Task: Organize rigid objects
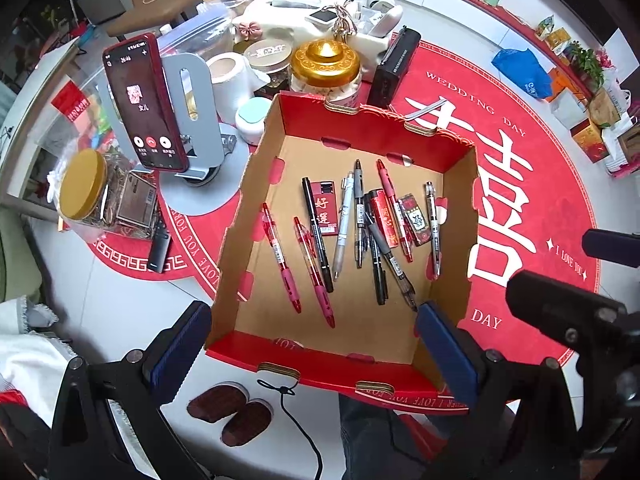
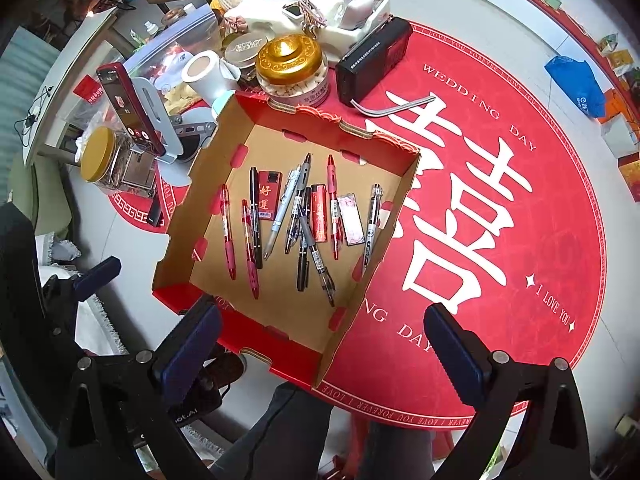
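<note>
A red box [image 1: 360,352] is sitting on the desk [image 1: 132,304], on a big red mat [image 1: 560,216]. Pens and flat little packs are lying inside it on the brown floor. On one side two red pens [image 1: 280,256] are lying neat and apart. In the middle a grey pen [image 1: 390,258] and a black pen [image 1: 376,256] are crossing over each other in a heap, right beside a red pack [image 1: 382,218]. A clear pen [image 1: 433,228] is lying near the far wall of the box. The left tool [image 1: 316,354] is hanging over the near edge of the box, with its two blue pads spread wide and holding nothing. The right tool [image 2: 324,354] is hanging over the near corner of the box, also spread wide and holding nothing. Trouble could come from the heap: a tool pinching one crossed pen may drag or flip the pen lying on it. The pens are round and thin, so one may roll or slip out of the pads. The box walls are thin card, so a tool bumping a wall may push the whole box along. A phone [image 1: 146,100] is standing on a stand just beside the box, and a jar [image 1: 324,68] is near too, so a big push may knock them.
</note>
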